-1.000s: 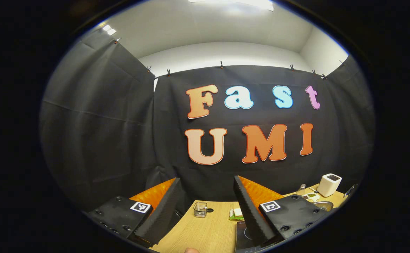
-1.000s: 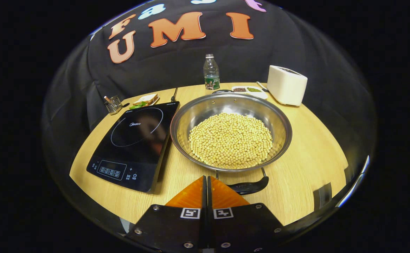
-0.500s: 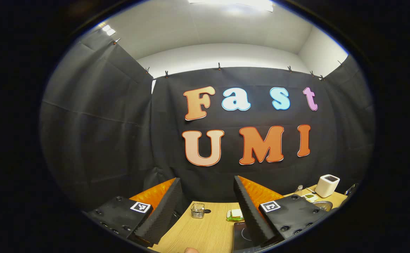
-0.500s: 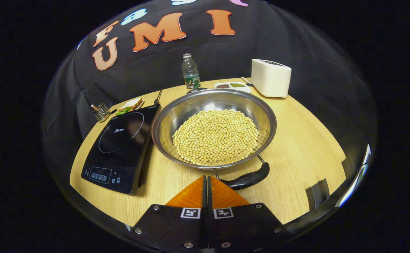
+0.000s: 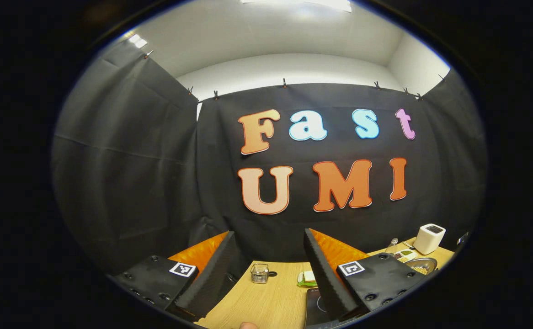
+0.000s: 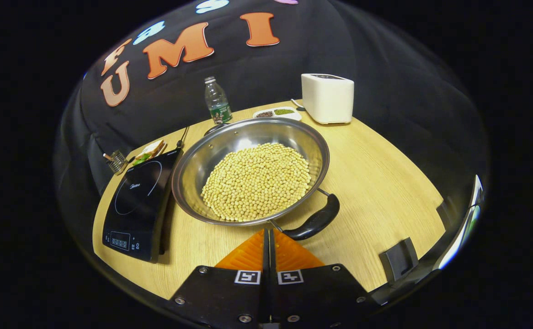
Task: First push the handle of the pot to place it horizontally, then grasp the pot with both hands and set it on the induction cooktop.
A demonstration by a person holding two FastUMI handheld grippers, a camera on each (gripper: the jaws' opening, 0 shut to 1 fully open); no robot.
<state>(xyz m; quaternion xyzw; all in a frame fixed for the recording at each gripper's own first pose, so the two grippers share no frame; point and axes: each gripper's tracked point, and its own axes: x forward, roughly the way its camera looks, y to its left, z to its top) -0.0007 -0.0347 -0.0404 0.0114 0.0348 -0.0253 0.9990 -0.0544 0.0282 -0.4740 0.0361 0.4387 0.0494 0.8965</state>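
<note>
The right gripper [image 6: 269, 233], its orange fingers pressed together on nothing, sits tip-to-tip with the near black curved handle [image 6: 314, 222] of the wide steel pot of yellow soybeans [image 6: 252, 171], and that handle has swung round to the right since a second ago, the pot turning with it on the round wooden table [image 6: 381, 183]. Just left of the pot, nearly touching its rim, lies the flat black induction cooktop [image 6: 138, 198], bare. Beyond it there's a plate with a sandwich [image 6: 150, 151] and a small wire holder [image 6: 116, 160]; behind the pot stand a clear plastic bottle [image 6: 216, 101], a white divided dish of spices [image 6: 276, 113] and a white boxy appliance [image 6: 327, 92]. Over on the other side, the left gripper [image 5: 269, 267] hangs above the table's edge, fingers spread wide and holding nothing.
</note>
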